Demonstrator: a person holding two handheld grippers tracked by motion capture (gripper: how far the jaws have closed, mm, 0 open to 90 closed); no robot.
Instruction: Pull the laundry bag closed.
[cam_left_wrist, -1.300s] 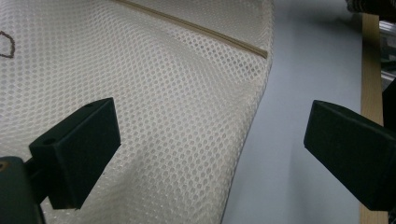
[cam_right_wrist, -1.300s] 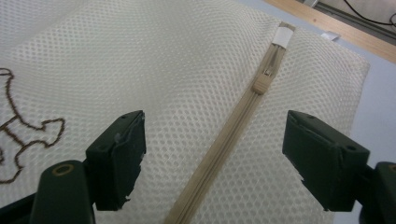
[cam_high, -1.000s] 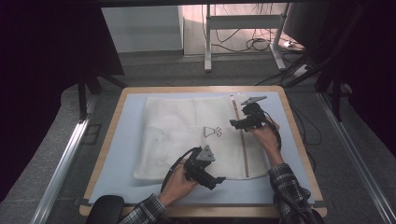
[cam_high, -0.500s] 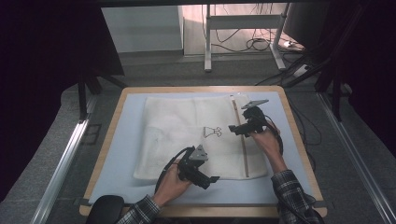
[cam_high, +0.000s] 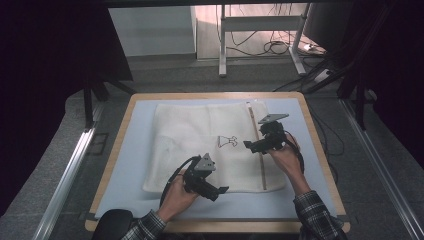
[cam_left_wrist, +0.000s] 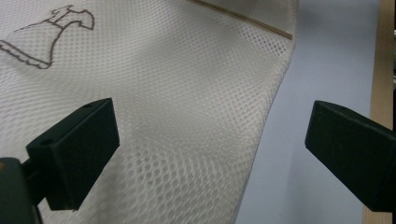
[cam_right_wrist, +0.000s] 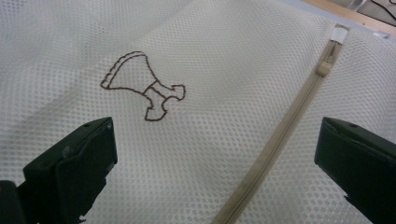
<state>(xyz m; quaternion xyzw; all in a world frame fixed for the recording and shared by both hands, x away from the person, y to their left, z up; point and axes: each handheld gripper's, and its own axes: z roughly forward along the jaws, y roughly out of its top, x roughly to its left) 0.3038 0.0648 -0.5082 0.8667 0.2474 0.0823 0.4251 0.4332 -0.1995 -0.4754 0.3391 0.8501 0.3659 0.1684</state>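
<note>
A white mesh bag lies flat on the blue mat. It carries a brown dress outline and a tan zip along its right side. My left gripper hovers at the bag's near edge, open, with mesh and bare mat under the wide jaws. My right gripper is over the bag near the zip. Its jaws have just been opening and stand wide, nothing between them. Below it lie the mesh, the outline and the zip.
The mat rests on a table with a wooden rim. The rim runs close beside the bag's corner. Metal rails flank the table, and cables lie on the floor beyond it.
The right gripper has drawn back toward the person along the zip, its jaws wider. The left gripper has shifted slightly left along the bag's near edge.
</note>
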